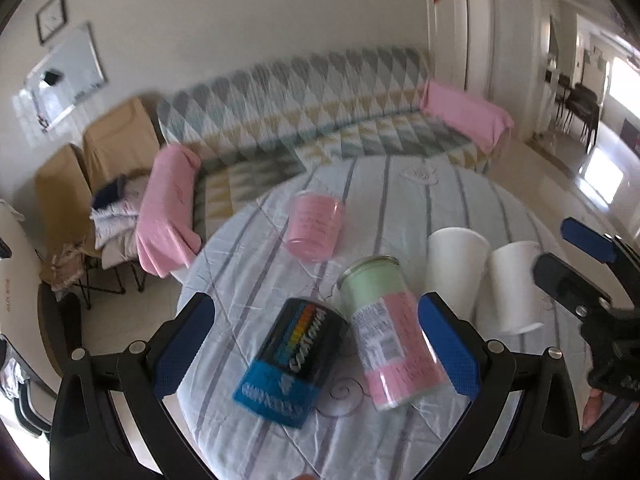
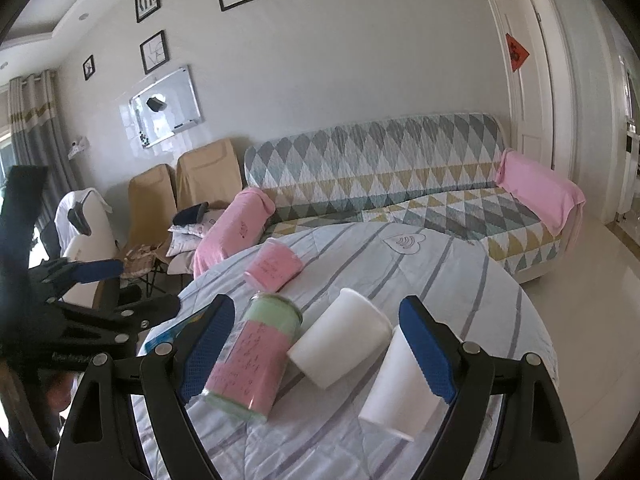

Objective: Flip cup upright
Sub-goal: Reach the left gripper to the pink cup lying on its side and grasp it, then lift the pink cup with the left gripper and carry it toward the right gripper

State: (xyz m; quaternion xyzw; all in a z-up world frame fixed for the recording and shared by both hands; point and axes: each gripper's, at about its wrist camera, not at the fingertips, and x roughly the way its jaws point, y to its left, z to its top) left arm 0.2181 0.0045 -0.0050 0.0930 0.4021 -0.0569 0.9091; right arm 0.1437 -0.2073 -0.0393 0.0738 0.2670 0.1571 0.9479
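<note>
Several cups lie on their sides on the round table with a striped cloth (image 1: pixel 400 192). A dark blue printed cup (image 1: pixel 292 364) and a green and pink jar-like cup (image 1: pixel 392 332) lie between the fingers of my open left gripper (image 1: pixel 316 344). Two white cups (image 1: pixel 456 268) (image 1: pixel 514 288) lie to the right, and a pink cup (image 1: pixel 316 226) lies farther back. In the right wrist view my open right gripper (image 2: pixel 320 344) is above the green and pink cup (image 2: pixel 252 354) and the two white cups (image 2: pixel 340 338) (image 2: pixel 396 388). Neither gripper holds anything.
A patterned sofa (image 2: pixel 380 168) with pink cushions stands behind the table. Tan chairs (image 2: pixel 180 188) stand at the left. The table's edge (image 2: pixel 544 320) drops to a shiny floor at the right. The right gripper shows at the right of the left wrist view (image 1: pixel 560 256).
</note>
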